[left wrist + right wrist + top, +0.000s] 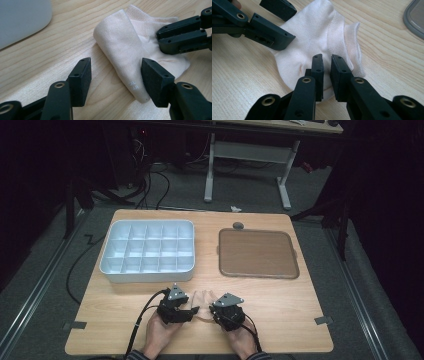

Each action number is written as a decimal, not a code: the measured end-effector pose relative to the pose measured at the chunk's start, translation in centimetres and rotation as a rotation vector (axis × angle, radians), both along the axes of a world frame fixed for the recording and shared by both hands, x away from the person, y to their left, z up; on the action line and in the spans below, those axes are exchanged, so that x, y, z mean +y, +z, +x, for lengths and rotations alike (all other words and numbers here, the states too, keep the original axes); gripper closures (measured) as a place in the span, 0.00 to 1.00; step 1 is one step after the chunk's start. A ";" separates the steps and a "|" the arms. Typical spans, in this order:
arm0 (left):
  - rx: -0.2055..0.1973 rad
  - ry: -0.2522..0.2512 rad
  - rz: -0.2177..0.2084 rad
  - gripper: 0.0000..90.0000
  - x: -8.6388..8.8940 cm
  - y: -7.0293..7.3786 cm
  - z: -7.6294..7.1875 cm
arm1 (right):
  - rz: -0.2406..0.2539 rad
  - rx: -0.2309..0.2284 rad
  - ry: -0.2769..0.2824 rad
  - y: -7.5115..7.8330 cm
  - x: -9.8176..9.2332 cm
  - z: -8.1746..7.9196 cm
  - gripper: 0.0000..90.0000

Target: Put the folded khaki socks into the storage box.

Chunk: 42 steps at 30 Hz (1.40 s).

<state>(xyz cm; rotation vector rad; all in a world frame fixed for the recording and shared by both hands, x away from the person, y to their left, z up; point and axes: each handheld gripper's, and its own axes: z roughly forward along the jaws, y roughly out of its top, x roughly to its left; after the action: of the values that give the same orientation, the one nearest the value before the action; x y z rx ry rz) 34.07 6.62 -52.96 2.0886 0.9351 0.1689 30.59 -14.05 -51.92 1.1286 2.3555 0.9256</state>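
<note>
A pale wooden desk point(280, 310) with a fine straight grain is seen, and on its near edge a small sock point(125, 50) of soft cream knit is laid flat, folded over, with a ribbed cuff. The left claw point(116, 78), of matte black plastic with blocky flat pads, is held released: its jaws stand apart, the folded edge of the sock lies between them, and the right-hand pad is just beside the cloth, though contact cannot be told. The right claw point(327, 75) is nearly clenched, with a narrow gap left between its pads, and its tips are set down on the sock; whether cloth is pinched cannot be told. Farther back on the left, a white plastic box point(147, 252) divided into a grid of square compartments is placed. To its right, a flat brown tray point(257, 252) with rounded corners and a grey rim is set.
</note>
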 end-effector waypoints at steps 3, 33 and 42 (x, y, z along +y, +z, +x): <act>-0.017 -0.002 0.021 0.47 -0.1 0.0 -0.1 | 0.002 -0.001 0.003 -0.1 -0.1 0.1 0.89; 0.069 0.040 -0.082 0.48 1.2 2.2 2.7 | 0.091 -0.026 0.059 1.5 0.5 -0.2 0.95; 0.138 0.052 -0.109 0.53 0.7 0.8 3.9 | 0.067 -0.016 0.061 0.9 1.6 0.2 0.95</act>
<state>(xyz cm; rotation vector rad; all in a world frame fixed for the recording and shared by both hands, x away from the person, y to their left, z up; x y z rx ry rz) 38.00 7.32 -52.11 1.9962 1.0576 0.0003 30.80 -12.45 -50.98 1.0754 2.3742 1.0378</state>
